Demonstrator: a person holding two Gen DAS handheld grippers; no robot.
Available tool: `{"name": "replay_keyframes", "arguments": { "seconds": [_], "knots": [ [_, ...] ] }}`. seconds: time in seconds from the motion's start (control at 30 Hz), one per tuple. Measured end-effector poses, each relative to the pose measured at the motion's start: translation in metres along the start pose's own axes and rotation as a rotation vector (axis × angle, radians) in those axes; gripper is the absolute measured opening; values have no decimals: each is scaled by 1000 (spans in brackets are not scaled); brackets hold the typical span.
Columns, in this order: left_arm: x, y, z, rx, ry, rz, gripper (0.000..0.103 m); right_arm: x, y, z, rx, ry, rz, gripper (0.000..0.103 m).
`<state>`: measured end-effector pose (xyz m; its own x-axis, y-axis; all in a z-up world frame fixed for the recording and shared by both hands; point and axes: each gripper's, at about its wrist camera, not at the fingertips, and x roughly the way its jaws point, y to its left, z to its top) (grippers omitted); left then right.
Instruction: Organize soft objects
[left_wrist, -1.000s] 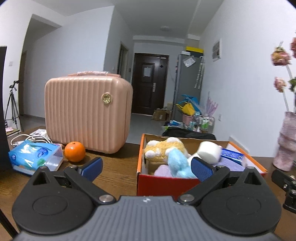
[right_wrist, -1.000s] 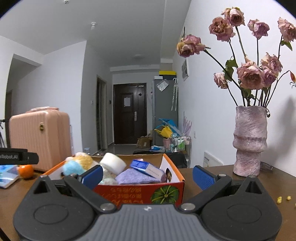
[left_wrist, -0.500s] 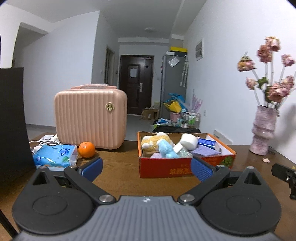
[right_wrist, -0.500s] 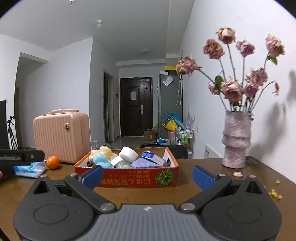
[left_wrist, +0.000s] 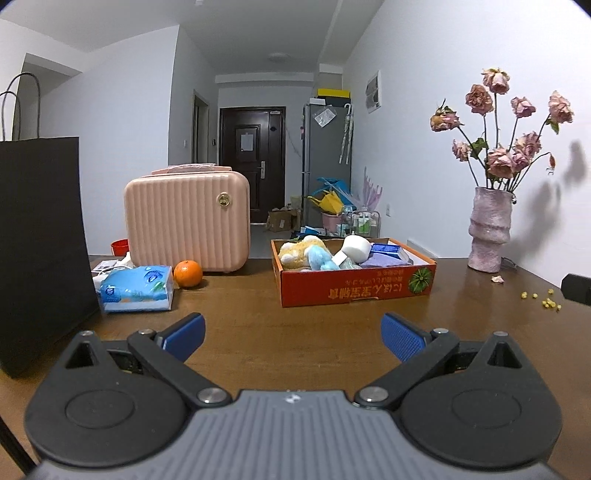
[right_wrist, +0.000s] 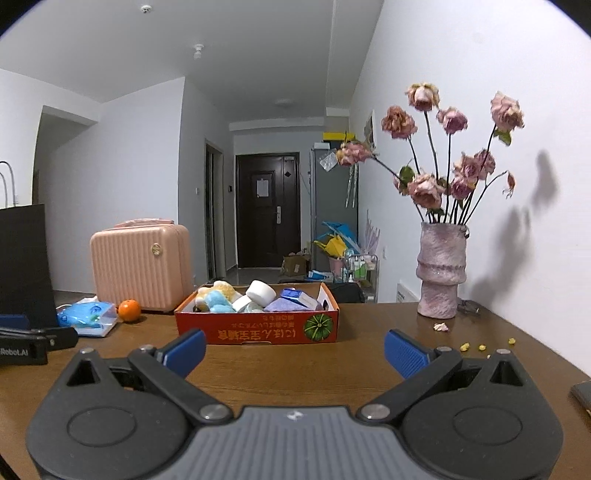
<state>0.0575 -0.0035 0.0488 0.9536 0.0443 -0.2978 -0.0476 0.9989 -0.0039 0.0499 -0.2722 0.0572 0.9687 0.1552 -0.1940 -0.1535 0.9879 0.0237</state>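
A red cardboard box (left_wrist: 354, 291) (right_wrist: 258, 328) sits on the brown table, well ahead of both grippers. Inside lie a yellow plush toy (left_wrist: 297, 251) (right_wrist: 221, 287), a blue plush toy (left_wrist: 319, 257) (right_wrist: 216, 300), a white roll (left_wrist: 356, 248) (right_wrist: 260, 292), a purple cloth (left_wrist: 376, 261) (right_wrist: 282, 304) and a blue packet (left_wrist: 388, 249) (right_wrist: 297, 295). My left gripper (left_wrist: 291, 338) hangs open and empty over the bare table. My right gripper (right_wrist: 294, 349) is open too, with nothing between its fingers. The left gripper's body (right_wrist: 33, 343) shows at the right wrist view's left edge.
A pink ribbed case (left_wrist: 186, 221) (right_wrist: 142, 264), an orange (left_wrist: 188, 273) (right_wrist: 129, 310) and a blue tissue pack (left_wrist: 136, 290) (right_wrist: 88, 315) stand left of the box. A black paper bag (left_wrist: 40, 251) rises at far left. A vase of dried roses (left_wrist: 489, 229) (right_wrist: 441, 273) stands at right, with crumbs (right_wrist: 480, 346) nearby.
Both grippers have drawn back from the box, which now looks smaller and farther off. The black bag has come into the left wrist view. Both stay open.
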Motion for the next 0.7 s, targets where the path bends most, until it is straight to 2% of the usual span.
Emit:
{"name": "replay_keyframes", "arguments": {
  "seconds": [0.17,0.37,0.7],
  "knots": [
    [-22,2,-16,13,25,-9,103,-27,8,-8,-27,-9,-7,103],
    [-42,1,-35,16,50,-39,103,-46,19,-26,-10,54,0,103],
    [-57,7,-40,-21,49,-51,103,-65,28,-39,23,80,-7,103]
  ]
}}
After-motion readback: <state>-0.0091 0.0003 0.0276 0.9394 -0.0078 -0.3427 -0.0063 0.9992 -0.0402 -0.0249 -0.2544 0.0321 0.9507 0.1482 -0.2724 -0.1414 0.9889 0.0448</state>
